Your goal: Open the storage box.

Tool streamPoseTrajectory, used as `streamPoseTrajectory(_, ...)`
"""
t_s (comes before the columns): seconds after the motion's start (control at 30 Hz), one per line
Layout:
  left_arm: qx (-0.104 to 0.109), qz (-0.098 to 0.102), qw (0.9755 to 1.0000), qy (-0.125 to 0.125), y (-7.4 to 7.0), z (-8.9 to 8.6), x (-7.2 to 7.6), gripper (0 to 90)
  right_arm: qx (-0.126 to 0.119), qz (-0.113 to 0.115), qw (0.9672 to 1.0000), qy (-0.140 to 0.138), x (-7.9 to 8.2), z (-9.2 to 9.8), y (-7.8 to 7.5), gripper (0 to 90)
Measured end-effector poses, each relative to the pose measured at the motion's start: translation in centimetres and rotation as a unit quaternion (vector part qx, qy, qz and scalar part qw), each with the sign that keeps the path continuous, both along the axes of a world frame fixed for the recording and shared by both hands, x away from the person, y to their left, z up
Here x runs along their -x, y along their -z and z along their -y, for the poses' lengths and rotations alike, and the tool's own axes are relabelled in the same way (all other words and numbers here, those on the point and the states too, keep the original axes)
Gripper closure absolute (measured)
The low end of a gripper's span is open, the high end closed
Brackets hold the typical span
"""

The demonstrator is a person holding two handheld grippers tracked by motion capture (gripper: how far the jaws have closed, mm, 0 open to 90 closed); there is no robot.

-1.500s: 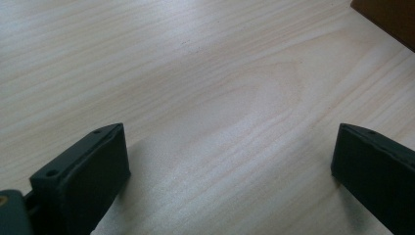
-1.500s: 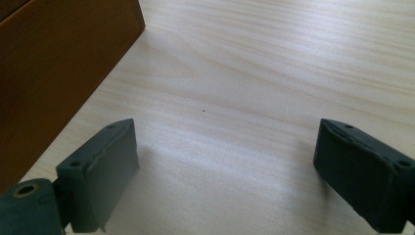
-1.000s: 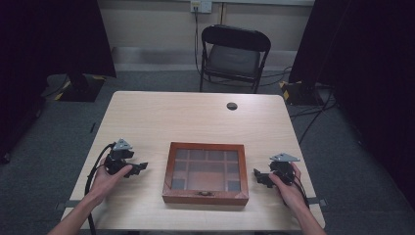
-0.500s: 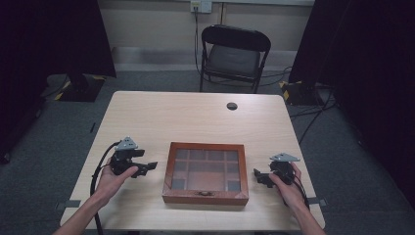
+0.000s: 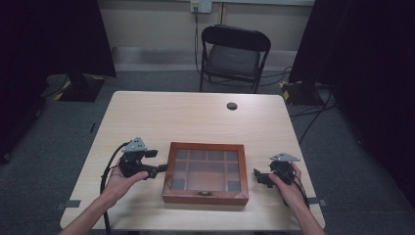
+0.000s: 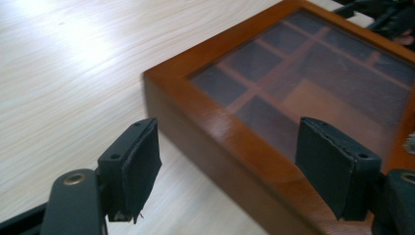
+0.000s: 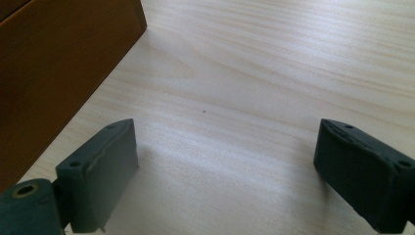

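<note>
A brown wooden box (image 5: 206,172) with a glass lid over several compartments lies shut at the table's front middle. My left gripper (image 5: 157,162) is open, raised at the box's left edge, and its jaws reach just over that edge. In the left gripper view the box's corner (image 6: 274,127) lies between the open jaws of my left gripper (image 6: 227,169). My right gripper (image 5: 259,177) rests open on the table a little right of the box. In the right gripper view my right gripper (image 7: 225,169) has bare wood between its jaws, with the box's side (image 7: 54,63) at left.
The pale wooden table (image 5: 195,117) has a small dark round cable hole (image 5: 232,105) near its far edge. A black folding chair (image 5: 234,54) stands behind the table. Dark curtains hang at both sides.
My left gripper has moved right and risen from the table to the box's left edge. The right gripper has stayed where it was.
</note>
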State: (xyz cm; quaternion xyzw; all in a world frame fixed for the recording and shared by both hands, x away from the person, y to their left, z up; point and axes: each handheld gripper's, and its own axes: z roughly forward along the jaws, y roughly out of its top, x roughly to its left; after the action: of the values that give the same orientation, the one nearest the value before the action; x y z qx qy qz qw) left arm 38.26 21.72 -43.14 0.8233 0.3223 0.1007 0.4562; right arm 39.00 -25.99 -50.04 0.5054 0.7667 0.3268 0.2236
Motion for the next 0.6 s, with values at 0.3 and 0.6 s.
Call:
streamPoseTrajectory(0.3, -0.003, -0.010, 0.9988, 0.047, -1.1, 3.2, 0.9, 25.6, 0.000, 0.000, 1.0000, 0.000, 0.0, 0.0, 0.0, 8.2)
streamPoseTrajectory(0.6, -0.013, -0.010, 0.9961, 0.087, -1.8, 5.2, 1.5, 32.3, 0.000, 0.000, 1.0000, 0.000, 0.0, 0.0, 0.0, 8.1)
